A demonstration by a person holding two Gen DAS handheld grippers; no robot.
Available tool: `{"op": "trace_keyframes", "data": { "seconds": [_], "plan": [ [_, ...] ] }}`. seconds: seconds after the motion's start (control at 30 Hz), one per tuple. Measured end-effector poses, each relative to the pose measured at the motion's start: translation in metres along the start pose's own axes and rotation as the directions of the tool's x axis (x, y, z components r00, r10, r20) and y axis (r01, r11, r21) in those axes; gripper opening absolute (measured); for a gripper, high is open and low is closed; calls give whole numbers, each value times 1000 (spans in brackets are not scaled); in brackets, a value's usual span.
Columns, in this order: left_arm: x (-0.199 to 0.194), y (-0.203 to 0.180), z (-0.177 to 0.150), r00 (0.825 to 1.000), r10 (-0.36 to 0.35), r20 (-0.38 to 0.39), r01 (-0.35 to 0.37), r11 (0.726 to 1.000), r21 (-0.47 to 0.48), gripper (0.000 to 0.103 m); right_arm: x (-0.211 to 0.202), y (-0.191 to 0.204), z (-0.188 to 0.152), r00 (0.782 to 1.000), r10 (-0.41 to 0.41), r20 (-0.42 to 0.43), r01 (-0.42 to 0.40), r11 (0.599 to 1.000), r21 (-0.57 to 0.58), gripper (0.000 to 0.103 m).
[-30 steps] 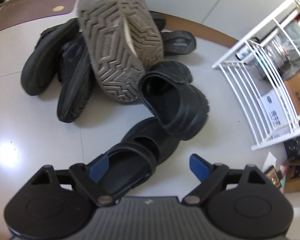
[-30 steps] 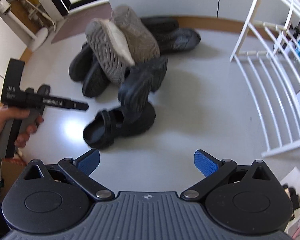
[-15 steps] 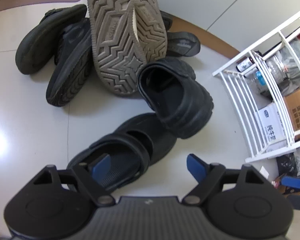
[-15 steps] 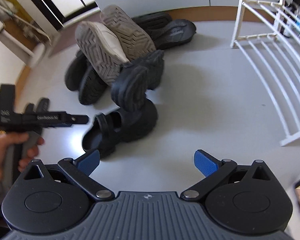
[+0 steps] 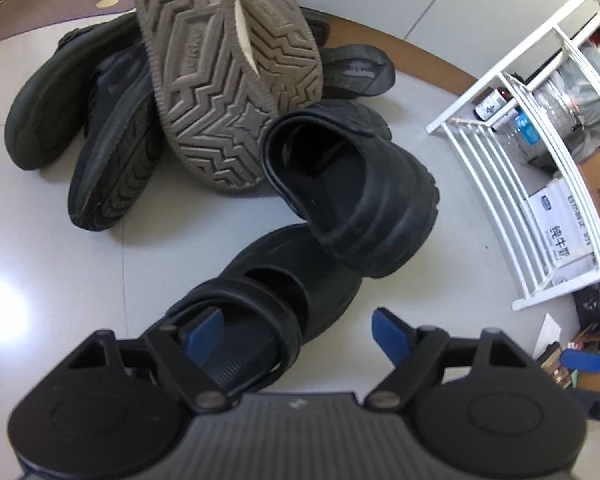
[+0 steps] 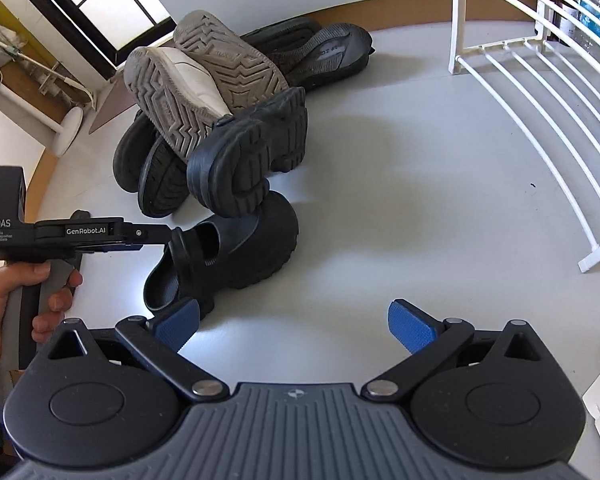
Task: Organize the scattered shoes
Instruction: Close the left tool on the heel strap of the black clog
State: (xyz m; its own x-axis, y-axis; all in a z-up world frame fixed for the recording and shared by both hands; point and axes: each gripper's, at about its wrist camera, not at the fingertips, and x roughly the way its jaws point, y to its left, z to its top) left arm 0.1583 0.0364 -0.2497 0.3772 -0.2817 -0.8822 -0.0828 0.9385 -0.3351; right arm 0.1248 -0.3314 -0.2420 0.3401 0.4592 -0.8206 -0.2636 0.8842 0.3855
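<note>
A black clog lies upright on the grey floor, heel strap toward me. My left gripper hangs low over its heel. The left pad is inside the heel opening above the insole, the right pad is over bare floor, and neither presses on the clog. Seen from the right wrist, the left gripper reaches the clog at its strap. A second black clog leans tilted on the first one's toe. My right gripper stands open over the floor beside the clog's heel, holding nothing.
Behind the clogs is a heap: a white pair with grey soles up, black shoes at the left, dark sneakers at the back. A white wire rack stands at the right, with bare floor between it and the shoes.
Both grippers have sunk toward the floor and the shoes look larger. The left jaws have narrowed, and the left pad now sits over the near clog's heel.
</note>
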Motion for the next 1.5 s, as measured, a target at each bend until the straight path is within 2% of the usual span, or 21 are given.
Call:
{"op": "trace_keyframes", "data": {
  "seconds": [0.13, 0.3, 0.4, 0.47, 0.6, 0.7, 0.77, 0.93, 1.2, 1.5],
  "plan": [
    [5, 2, -2, 1000, 21, 5, -21, 1000, 11, 83, 7, 0, -3, 1000, -19, 14, 19, 1000, -19, 103],
    [20, 5, -8, 1000, 13, -13, -13, 1000, 5, 83, 13, -2, -5, 999, -48, 18, 48, 999, -13, 103],
    [27, 7, -10, 1000, 8, -19, -8, 1000, 1, 76, 15, -3, -6, 998, -58, 17, 58, 998, -18, 103],
    [33, 10, -12, 1000, -2, -22, 2, 1000, -6, 65, 18, -3, -7, 997, -72, 16, 72, 997, -26, 103],
    [41, 12, -14, 999, -8, -38, 7, 1000, -19, 59, 21, -3, -9, 997, -81, 8, 82, 996, -39, 103],
    [45, 13, -15, 999, -22, -25, 22, 1000, -14, 44, 23, -3, -10, 996, -93, 8, 94, 994, -55, 103],
    [47, 13, -15, 999, -26, -23, 25, 1000, -17, 19, 23, -3, -11, 995, -98, 7, 99, 993, -61, 103],
    [48, 9, -18, 999, -47, -25, 47, 999, 21, 18, 27, -4, -15, 994, -113, -4, 112, 992, -58, 103],
    [49, -10, -33, 993, -97, -69, 104, 989, 101, 16, 31, -2, -20, 995, -104, -9, 103, 992, -70, 103],
    [53, -32, -45, 984, -138, -108, 155, 974, 167, 16, 28, -18, -26, 993, -115, -28, 114, 992, -48, 103]
  ]
}}
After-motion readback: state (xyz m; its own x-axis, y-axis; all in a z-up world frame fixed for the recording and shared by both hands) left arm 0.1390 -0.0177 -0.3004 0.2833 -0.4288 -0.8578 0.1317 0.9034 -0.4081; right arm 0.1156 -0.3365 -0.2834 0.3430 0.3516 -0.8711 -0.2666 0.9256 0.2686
